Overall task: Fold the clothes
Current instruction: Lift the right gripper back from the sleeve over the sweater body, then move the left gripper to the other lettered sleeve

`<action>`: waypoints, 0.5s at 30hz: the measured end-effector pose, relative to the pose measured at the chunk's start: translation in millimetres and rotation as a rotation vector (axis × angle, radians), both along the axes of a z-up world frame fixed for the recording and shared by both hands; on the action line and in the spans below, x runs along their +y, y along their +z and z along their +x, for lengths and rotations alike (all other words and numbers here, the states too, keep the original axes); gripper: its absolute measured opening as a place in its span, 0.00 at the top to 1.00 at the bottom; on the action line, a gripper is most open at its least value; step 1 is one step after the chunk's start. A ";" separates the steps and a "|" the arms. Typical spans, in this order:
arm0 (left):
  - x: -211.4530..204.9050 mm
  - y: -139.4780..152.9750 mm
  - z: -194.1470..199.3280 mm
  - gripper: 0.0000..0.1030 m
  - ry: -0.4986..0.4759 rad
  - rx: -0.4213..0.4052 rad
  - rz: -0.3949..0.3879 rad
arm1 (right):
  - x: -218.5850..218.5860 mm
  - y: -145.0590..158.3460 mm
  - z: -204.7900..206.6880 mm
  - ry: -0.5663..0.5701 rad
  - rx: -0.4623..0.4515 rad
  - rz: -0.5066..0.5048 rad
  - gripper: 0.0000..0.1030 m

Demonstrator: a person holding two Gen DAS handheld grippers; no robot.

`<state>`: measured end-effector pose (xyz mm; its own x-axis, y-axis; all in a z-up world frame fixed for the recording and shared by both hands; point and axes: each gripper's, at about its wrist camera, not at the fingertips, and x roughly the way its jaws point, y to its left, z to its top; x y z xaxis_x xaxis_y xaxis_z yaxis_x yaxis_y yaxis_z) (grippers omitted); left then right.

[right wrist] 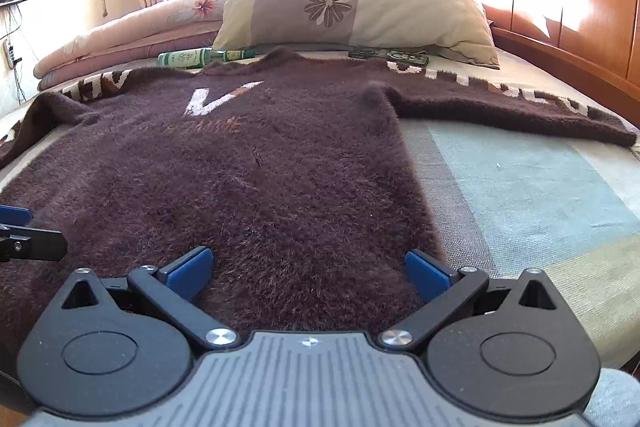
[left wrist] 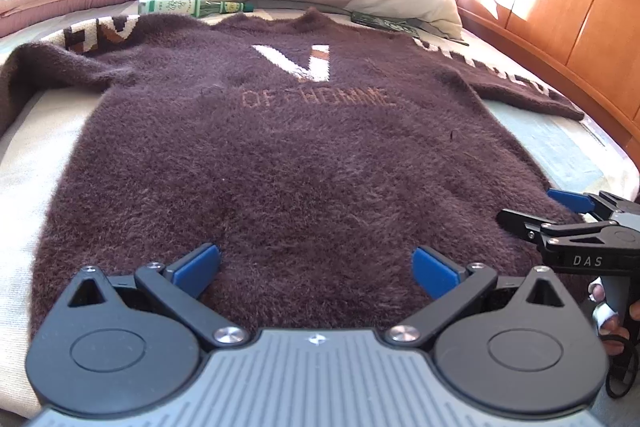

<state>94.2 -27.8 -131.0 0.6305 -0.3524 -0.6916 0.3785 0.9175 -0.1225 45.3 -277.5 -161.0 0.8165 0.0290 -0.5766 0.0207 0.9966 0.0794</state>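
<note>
A fuzzy dark-brown sweater [left wrist: 280, 155] [right wrist: 240, 179] lies flat on the bed, hem towards me, with a white V and faded lettering on the chest. Both sleeves are spread sideways; the right sleeve [right wrist: 520, 111] reaches the bed's edge. My left gripper [left wrist: 316, 267] hovers open over the hem's middle, nothing between its blue pads. My right gripper [right wrist: 308, 267] is open too, over the hem's right corner. In the left wrist view the right gripper [left wrist: 540, 209] shows at the right edge, held by a hand.
A floral pillow [right wrist: 356, 7] and a folded pink quilt [right wrist: 132, 35] lie beyond the collar. A green bottle [right wrist: 200, 58] and a dark flat pack [right wrist: 388, 55] rest near the neckline. A wooden headboard [right wrist: 580, 7] runs along the right. Striped bedsheet [right wrist: 528, 195] shows beside the sweater.
</note>
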 end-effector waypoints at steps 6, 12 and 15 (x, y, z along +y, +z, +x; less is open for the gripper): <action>-16.6 15.4 21.0 0.01 -0.012 -0.060 0.024 | 1.0 0.7 4.5 -0.010 -0.027 0.013 0.00; -12.1 0.7 47.6 0.01 0.073 0.012 0.002 | 2.1 2.7 -0.9 0.014 -0.028 -0.012 0.00; 2.4 -9.8 32.4 0.01 0.086 0.003 -0.032 | 1.8 6.2 -4.1 0.028 -0.030 -0.017 0.00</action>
<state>126.5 -25.4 -140.8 0.6574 -0.3190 -0.6827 0.2977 0.9422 -0.1537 41.1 -275.7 -154.8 0.8327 0.0427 -0.5521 -0.0098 0.9980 0.0624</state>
